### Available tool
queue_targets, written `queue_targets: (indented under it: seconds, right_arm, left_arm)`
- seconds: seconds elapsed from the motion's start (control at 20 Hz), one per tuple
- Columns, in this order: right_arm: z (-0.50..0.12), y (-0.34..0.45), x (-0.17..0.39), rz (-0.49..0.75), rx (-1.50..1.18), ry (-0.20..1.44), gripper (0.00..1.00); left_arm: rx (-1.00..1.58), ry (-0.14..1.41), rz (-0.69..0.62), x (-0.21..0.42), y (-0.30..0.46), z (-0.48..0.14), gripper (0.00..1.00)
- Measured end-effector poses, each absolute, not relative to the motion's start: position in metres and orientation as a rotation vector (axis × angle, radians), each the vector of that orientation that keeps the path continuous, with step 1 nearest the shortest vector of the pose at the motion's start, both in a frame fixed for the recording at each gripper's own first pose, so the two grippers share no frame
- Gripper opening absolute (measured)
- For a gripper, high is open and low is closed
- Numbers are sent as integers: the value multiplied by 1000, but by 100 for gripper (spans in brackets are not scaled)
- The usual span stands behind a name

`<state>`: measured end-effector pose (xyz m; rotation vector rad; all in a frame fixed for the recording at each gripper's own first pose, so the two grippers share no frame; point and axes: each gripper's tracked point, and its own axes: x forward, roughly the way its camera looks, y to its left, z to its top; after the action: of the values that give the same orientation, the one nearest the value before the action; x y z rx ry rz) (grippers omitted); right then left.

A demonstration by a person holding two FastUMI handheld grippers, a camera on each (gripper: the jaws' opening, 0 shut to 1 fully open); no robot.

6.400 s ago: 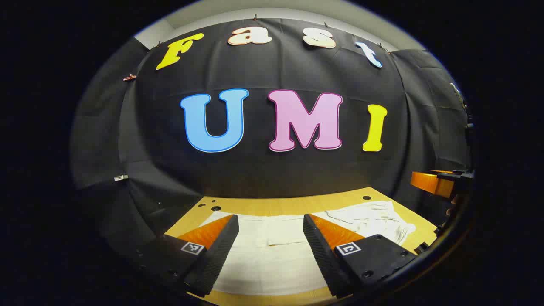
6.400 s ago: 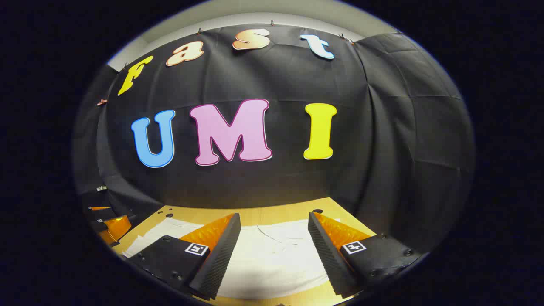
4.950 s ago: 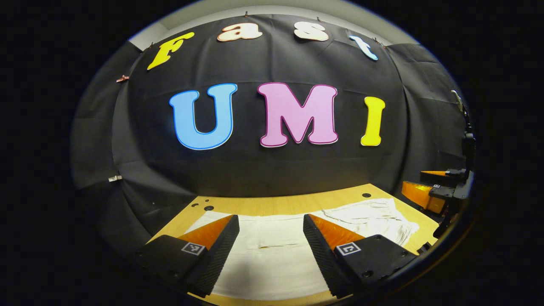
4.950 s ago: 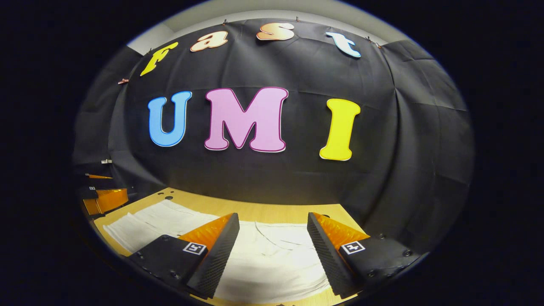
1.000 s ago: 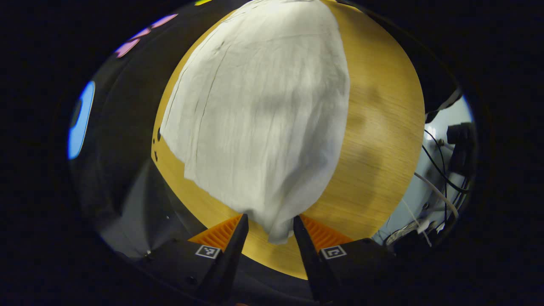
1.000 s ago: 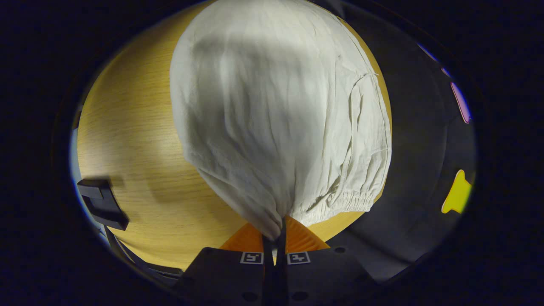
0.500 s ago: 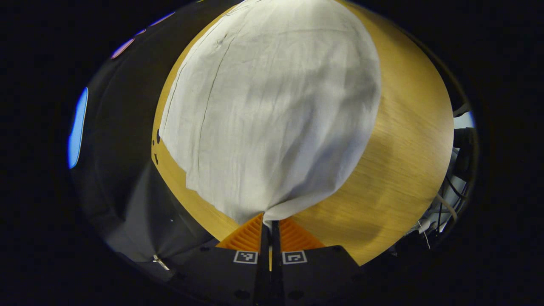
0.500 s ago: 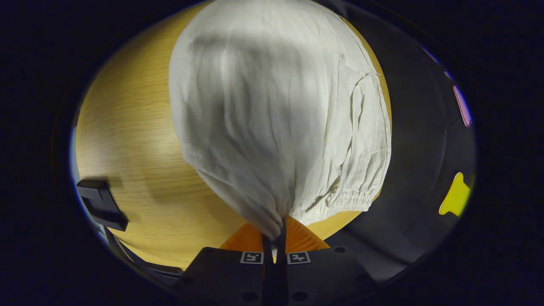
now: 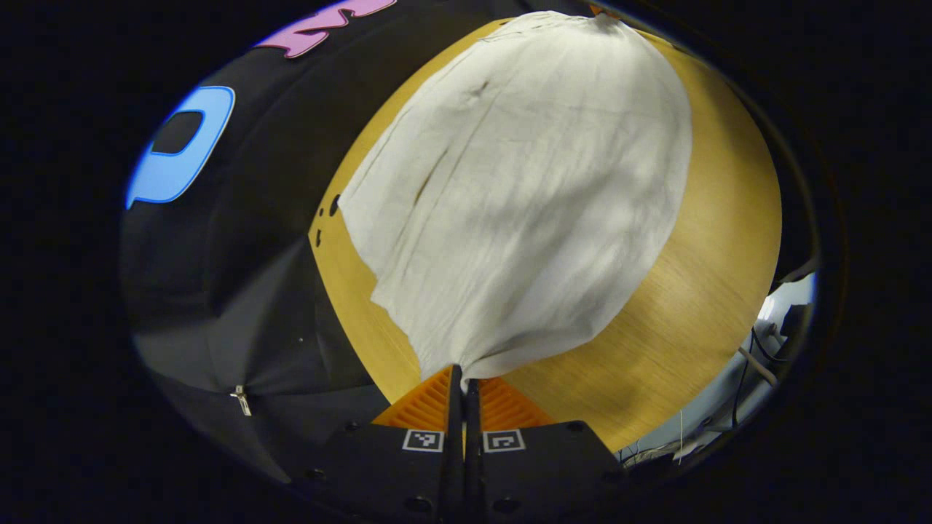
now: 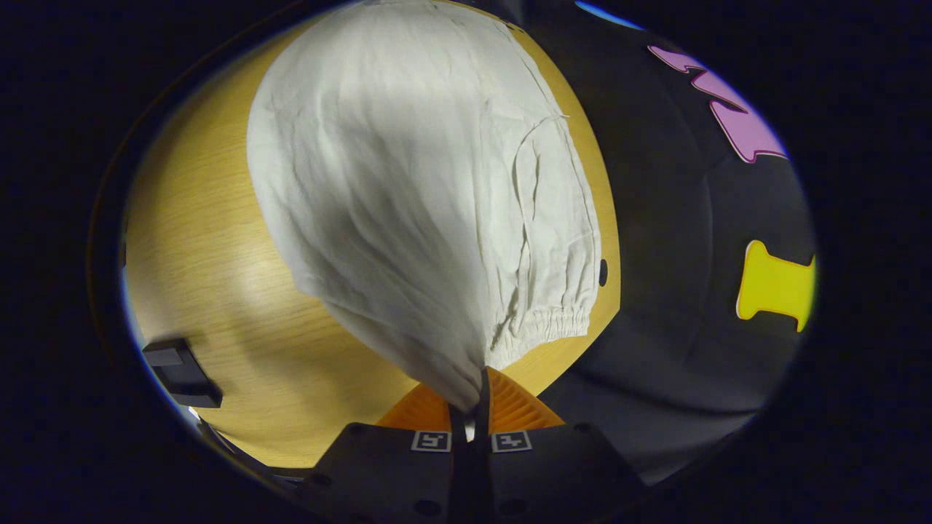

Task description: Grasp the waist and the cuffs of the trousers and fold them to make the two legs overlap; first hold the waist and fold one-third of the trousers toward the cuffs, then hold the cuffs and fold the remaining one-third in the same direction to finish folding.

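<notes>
Both grippers are now clamped on the white trousers, which lie spread on the wooden worktop. A second ago the left gripper stood part open around a corner of the cloth; now its two fingers are pressed together with the cuff-end edge nipped between them, and the cloth rises in a small peak from the worktop to the tips. The right gripper is likewise closed tight on a bunched bit of cloth at the waist end, just beside the gathered elastic band — as it already was a second ago. Compared with half a second ago, both views have tilted and more of the booth wall shows past the worktop's far edge, so the hands seem to have begun to lift and swing. By my reading, the grasping part of the first step is done — waist and cuff are each held — and what remains is to carry the near leg across onto the far one so the two overlap. The cloth is thin and limp, so it will likely sag between the two grips.
</notes>
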<state>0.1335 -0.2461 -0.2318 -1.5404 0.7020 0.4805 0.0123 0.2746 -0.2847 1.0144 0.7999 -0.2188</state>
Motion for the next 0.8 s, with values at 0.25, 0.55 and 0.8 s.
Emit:
queue_targets:
  seconds: [0.25,0.55,0.8]
  right_arm:
    - [-190,-235,166,368,-1463,603,5]
    - [-141,-212,216,249,-1218,537,5]
    - [-115,-187,263,160,-923,504,5]
  left_arm:
    - [957,746,-145,43,281,-245,5]
    - [833,643,-51,129,283,-183,5]
    - [670,597,11,205,283,-161,5]
